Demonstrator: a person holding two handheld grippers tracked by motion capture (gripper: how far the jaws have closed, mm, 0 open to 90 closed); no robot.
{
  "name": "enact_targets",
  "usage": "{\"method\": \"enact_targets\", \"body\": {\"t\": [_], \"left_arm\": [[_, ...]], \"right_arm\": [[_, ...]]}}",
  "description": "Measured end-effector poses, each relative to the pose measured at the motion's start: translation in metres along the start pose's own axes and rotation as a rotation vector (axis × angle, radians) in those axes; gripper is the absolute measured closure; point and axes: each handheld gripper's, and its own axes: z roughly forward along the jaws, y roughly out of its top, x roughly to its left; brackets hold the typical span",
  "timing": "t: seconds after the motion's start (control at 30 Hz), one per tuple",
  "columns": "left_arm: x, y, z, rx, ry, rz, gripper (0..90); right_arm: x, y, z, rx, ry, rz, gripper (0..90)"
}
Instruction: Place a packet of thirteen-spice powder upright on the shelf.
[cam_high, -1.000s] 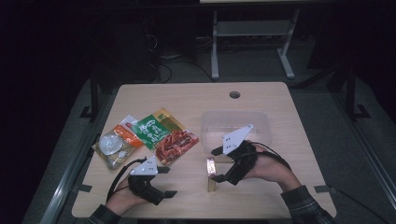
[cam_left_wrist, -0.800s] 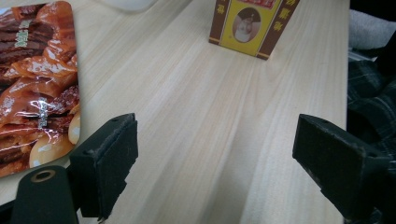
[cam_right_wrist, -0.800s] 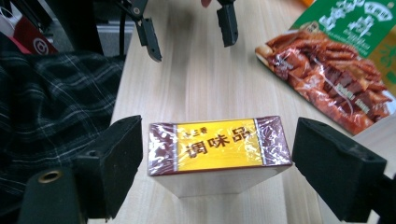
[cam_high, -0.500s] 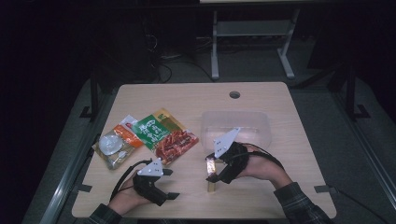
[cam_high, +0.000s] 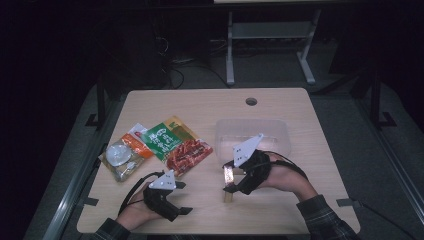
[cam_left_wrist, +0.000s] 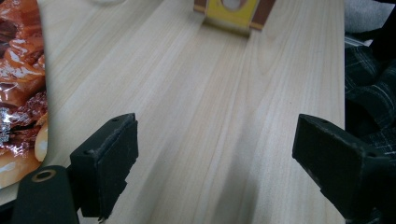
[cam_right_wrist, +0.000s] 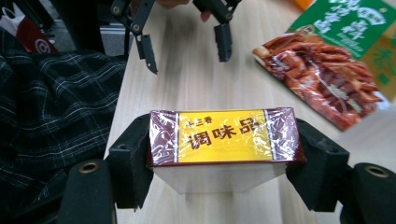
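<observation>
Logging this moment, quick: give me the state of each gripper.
Left gripper: open, holding nothing, over bare table.
Right gripper: closed on the yellow-and-brown seasoning box, one of its fingers on each end.

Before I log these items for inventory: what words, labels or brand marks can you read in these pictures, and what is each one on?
"调味品": large dark characters on the yellow label of the wrapped box, clamped between the jaws of the right gripper.
Small line above it on the same label: too blurred to read.
Green and red snack packet: light characters on the green top, too blurred to read.
Packet with the round window: print too small to read.
</observation>
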Motion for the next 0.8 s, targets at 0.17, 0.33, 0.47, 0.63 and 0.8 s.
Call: {"method": "enact_targets", "body": {"t": [0.17,0.33,0.47,0.63,0.8], "left_arm": [[0.0,0.0,0.001,0.002,0.004,-0.002,13.9],[0.0,0.0,0.0,0.011,0.006,0.004,13.9],[0.0,-0.001,0.0,0.009,0.008,0.001,13.9],[-0.002,-0.004,-0.002,0.006,0.013,-0.01,13.9],[-0.003,-0.007,-0.006,0.009,0.026,-0.014,14.0]], "right_arm": [[-0.006,0.002,-0.012,-0.005,-0.029,-0.011,30.9],[-0.012,0.009,-0.027,-0.002,-0.051,-0.004,31.0],[-0.021,0.015,-0.04,-0.009,-0.066,-0.004,31.1],[-0.034,0.021,-0.057,-0.018,-0.09,-0.007,31.1],[-0.044,0.023,-0.068,-0.021,-0.101,-0.003,31.1]]}}
